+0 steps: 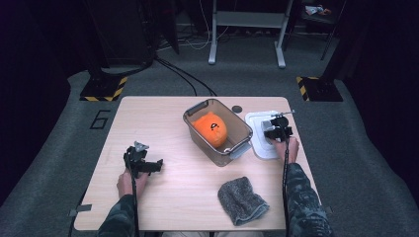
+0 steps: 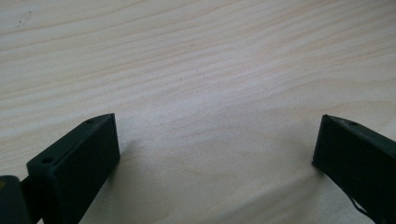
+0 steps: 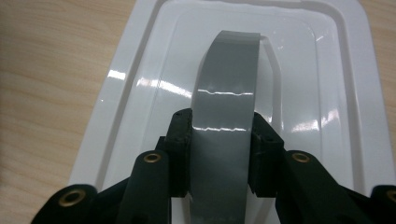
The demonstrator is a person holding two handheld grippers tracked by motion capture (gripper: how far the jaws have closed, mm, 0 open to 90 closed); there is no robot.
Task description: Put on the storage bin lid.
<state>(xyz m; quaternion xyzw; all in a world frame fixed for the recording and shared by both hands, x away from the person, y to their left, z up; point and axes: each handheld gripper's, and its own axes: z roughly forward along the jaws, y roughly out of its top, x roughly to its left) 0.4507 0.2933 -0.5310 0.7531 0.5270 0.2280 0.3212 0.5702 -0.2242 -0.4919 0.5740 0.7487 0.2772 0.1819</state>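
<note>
A clear plastic bin (image 1: 188,121) stands at the middle of the table with an orange soft toy (image 1: 210,129) inside. Flat on the table just to its right lies the white lid (image 1: 257,148) (image 3: 135,79). A grey strap handle (image 3: 229,88) arches over the lid's centre. My right gripper (image 1: 276,127) (image 3: 222,126) is shut on that handle, one jaw pressed to each side. My left gripper (image 1: 154,165) (image 2: 215,140) rests low over bare wood at the front left, open, with nothing between its jaws.
A crumpled grey cloth (image 1: 242,200) lies near the table's front edge, right of centre. A small dark disc (image 1: 237,108) sits behind the bin. The wooden table (image 1: 163,113) has bare room on its left half. Stands and cables occupy the floor beyond.
</note>
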